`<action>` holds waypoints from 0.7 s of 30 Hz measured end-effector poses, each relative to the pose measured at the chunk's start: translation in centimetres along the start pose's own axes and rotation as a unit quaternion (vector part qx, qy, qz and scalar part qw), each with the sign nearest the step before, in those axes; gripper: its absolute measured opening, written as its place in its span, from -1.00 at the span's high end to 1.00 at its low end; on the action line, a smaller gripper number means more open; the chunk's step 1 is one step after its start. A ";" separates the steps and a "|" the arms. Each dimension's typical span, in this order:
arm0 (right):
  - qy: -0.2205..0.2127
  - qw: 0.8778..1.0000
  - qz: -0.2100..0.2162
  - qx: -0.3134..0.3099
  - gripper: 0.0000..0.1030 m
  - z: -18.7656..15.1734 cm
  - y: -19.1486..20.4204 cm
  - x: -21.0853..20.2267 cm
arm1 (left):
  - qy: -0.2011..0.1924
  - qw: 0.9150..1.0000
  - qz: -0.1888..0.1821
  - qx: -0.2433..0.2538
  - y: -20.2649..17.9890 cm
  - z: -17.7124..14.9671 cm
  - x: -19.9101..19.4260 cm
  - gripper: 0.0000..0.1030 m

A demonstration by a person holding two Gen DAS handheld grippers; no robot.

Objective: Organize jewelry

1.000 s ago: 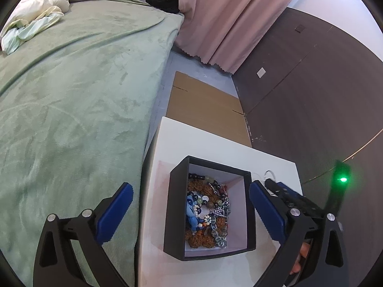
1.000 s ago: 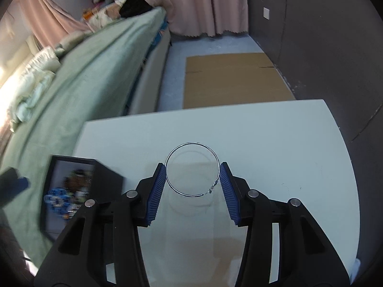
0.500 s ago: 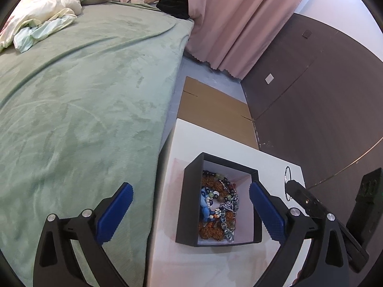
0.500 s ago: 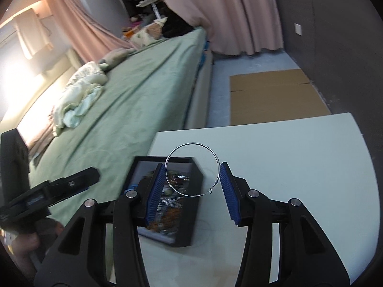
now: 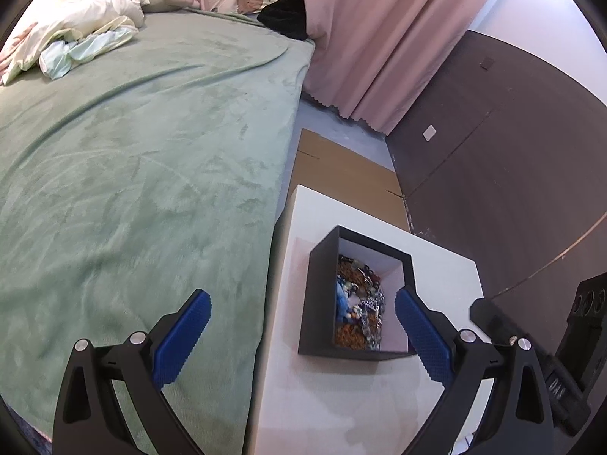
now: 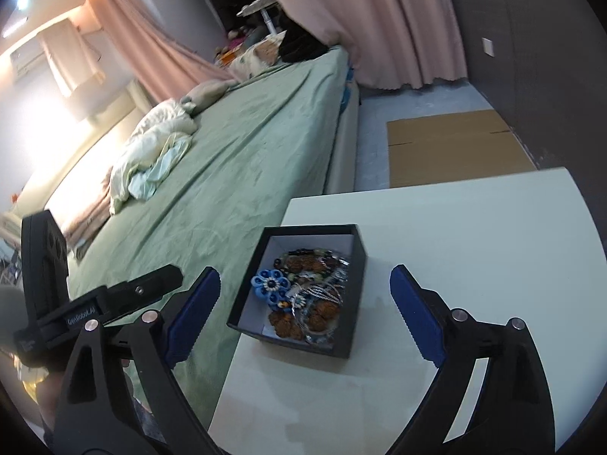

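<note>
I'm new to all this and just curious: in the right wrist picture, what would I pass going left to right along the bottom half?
Left gripper → green bedspread → black jewelry box holding a blue flower brooch → bare white table.

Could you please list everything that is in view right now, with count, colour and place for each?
box: one, black with a pale inside, on the table's corner nearest the bed
jewelry: one tangled heap, brown, dark and silver beads with a blue flower piece, inside the box
table: one, white, beside the bed
bed: one, green cover, left of the table
bedding: one crumpled pile, cream and pale blue, far end of the bed
curtains: pink, behind the bed
cardboard: one flat sheet, brown, on the floor beyond the table
wall: dark brown, right of the table
left gripper: black with blue pads, open, empty
right gripper: black with blue pads, open, empty
</note>
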State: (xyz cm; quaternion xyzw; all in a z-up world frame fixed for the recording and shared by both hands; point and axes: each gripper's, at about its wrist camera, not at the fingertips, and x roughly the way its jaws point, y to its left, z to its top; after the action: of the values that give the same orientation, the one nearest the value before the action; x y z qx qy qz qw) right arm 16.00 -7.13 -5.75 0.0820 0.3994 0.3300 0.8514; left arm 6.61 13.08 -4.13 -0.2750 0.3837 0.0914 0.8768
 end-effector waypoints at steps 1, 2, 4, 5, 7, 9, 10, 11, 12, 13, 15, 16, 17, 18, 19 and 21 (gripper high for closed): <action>-0.001 1.000 0.000 0.005 -0.76 -0.2 -0.4 -0.5 | -0.001 1.000 -0.001 0.004 -0.2 -0.3 -0.3 -0.83; -0.001 1.000 -0.001 0.009 -0.76 -0.3 -0.7 -0.9 | -0.002 1.000 -0.002 0.006 -0.3 -0.5 -0.5 -0.83; -0.005 1.000 -0.003 0.011 -0.76 -0.6 -1.0 -1.9 | -0.001 1.000 -0.008 0.015 -0.8 -1.1 -0.9 -0.83; -0.008 1.000 -0.006 0.010 -0.77 -0.9 -1.2 -2.5 | -0.001 1.000 -0.008 0.019 -1.0 -1.3 -1.0 -0.83; -0.012 1.000 -0.010 0.011 -0.81 -1.3 -1.6 -3.5 | -0.003 1.000 -0.005 0.029 -1.6 -1.7 -1.3 -0.83; -0.015 1.000 -0.018 0.013 -0.82 -1.6 -2.0 -4.6 | -0.003 0.999 -0.005 0.041 -2.3 -2.2 -1.7 -0.83; -0.014 1.000 -0.020 0.015 -0.82 -1.8 -2.2 -4.9 | -0.004 0.999 -0.006 0.046 -2.6 -2.4 -1.8 -0.83; -0.013 1.000 -0.021 0.016 -0.82 -2.0 -2.4 -5.3 | -0.008 0.999 -0.005 0.054 -3.0 -2.7 -2.1 -0.83; -0.014 1.000 -0.023 0.016 -0.82 -2.1 -2.6 -5.9 | -0.011 0.998 -0.003 0.062 -3.4 -2.9 -2.3 -0.83; -0.015 0.999 -0.024 0.015 -0.82 -2.1 -2.8 -6.2 | -0.014 0.998 -0.002 0.069 -3.7 -3.1 -2.5 -0.83; -0.016 0.999 -0.029 0.010 -0.82 -2.2 -3.0 -7.1 | -0.016 0.997 -0.009 0.080 -4.4 -3.5 -2.9 -0.83; -0.017 0.999 -0.031 0.007 -0.82 -2.3 -3.0 -7.5 | -0.017 0.996 -0.013 0.083 -4.6 -3.7 -3.0 -0.83; -0.018 0.999 -0.034 0.004 -0.82 -2.4 -3.0 -7.8 | -0.018 0.996 -0.016 0.088 -5.0 -3.9 -3.3 -0.83; -0.018 0.999 -0.037 0.000 -0.85 -2.5 -3.1 -8.3 | -0.020 0.995 -0.018 0.093 -5.3 -4.0 -3.4 -0.83; -0.019 0.999 -0.039 -0.002 -0.86 -2.6 -3.1 -8.6 | -0.024 0.995 -0.017 0.100 -5.7 -4.2 -3.7 -0.83; -0.021 0.999 -0.045 -0.003 -0.90 -2.9 -3.3 -9.2 | -0.029 0.994 -0.017 0.108 -6.2 -4.5 -4.1 -0.83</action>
State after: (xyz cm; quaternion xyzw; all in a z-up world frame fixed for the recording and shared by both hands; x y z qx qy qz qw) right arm 11.29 -15.86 -3.22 0.0684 0.3840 0.2909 0.8736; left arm 3.27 5.66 -1.08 -0.1822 0.3608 0.0420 0.9137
